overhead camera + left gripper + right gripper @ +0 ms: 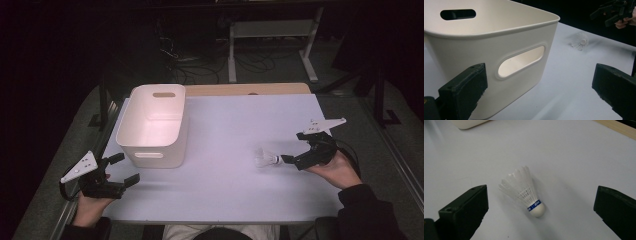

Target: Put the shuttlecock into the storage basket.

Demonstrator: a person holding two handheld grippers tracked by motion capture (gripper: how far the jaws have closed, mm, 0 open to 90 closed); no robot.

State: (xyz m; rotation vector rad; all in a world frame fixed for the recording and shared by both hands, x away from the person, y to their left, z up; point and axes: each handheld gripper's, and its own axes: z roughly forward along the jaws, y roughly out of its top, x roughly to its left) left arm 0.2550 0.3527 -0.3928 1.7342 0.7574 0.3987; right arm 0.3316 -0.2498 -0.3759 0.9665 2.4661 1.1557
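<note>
While lying on its side on the bench (225, 130), the white shuttlecock (525, 191) sits between the spread fingers of the right gripper (295, 161); left gripper (120, 172), fingers apart, faces the white bin (152, 125).

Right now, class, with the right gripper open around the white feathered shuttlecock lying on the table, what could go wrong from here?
1. The white feathered shuttlecock lies on its side between the wide-open jaws of the right gripper; closing on the thin feathers rather than the rounded cork end could crush them.
2. It is light and rests loose on the smooth pale table, so one jaw touching first may push it aside.
3. The white plastic bin sits well across the table, so a weak grip might drop it in transit.
</note>
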